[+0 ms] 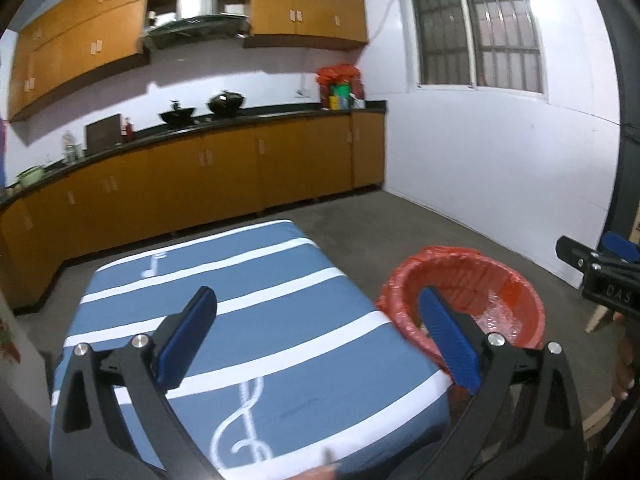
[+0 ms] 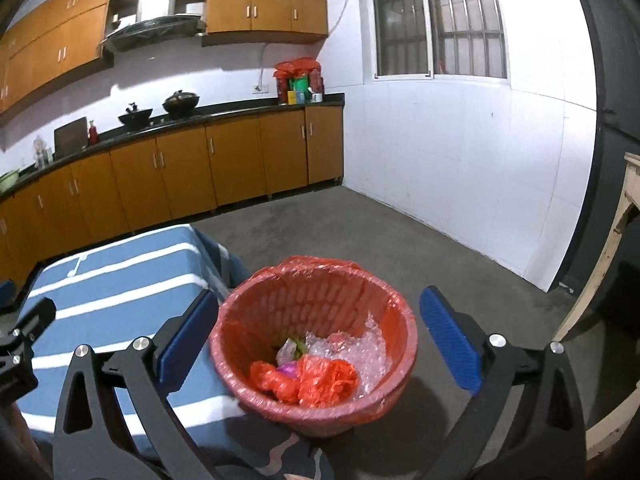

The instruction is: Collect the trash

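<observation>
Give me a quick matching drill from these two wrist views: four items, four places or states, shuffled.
Items:
1. red bin
2. blue striped cloth
3. crumpled red bag
4. right claw

Places or states:
A. inside the bin
B. open, holding nothing
C. on the floor beside the table
D. spread over the table top

Pairs: 1-C, 2-D, 3-A, 4-B
</observation>
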`<state>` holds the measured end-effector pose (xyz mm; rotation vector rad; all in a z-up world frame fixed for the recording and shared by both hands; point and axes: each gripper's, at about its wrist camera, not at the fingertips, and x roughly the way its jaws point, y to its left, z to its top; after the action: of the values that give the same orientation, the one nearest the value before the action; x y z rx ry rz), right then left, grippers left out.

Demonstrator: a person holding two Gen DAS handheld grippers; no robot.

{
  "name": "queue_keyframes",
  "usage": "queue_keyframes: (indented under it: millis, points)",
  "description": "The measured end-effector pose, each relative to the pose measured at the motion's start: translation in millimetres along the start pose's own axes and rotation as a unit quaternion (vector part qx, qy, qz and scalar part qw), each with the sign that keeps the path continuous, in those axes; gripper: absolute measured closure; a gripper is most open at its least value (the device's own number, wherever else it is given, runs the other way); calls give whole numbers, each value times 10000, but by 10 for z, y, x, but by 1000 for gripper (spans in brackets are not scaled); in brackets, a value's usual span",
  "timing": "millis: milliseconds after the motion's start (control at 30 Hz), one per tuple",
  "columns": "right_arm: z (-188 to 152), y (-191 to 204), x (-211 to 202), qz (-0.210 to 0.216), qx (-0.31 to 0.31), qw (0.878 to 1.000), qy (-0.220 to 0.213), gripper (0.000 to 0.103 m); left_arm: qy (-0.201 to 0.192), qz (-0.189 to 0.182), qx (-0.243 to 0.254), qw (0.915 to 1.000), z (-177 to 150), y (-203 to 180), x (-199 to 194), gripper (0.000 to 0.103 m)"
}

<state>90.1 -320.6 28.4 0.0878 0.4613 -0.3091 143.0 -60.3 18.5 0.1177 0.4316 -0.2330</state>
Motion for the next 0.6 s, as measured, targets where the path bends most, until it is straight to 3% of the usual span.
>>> queue_keyframes:
  millis: [167, 600]
  points:
    - [-105, 141, -151, 18, -184, 9998, -51, 3, -94, 451, -130, 9989, -99, 158, -241, 4]
    - [-303, 334, -531, 132, -340, 9992, -183, 3, -69, 833, -653, 9944, -376, 478, -732, 4]
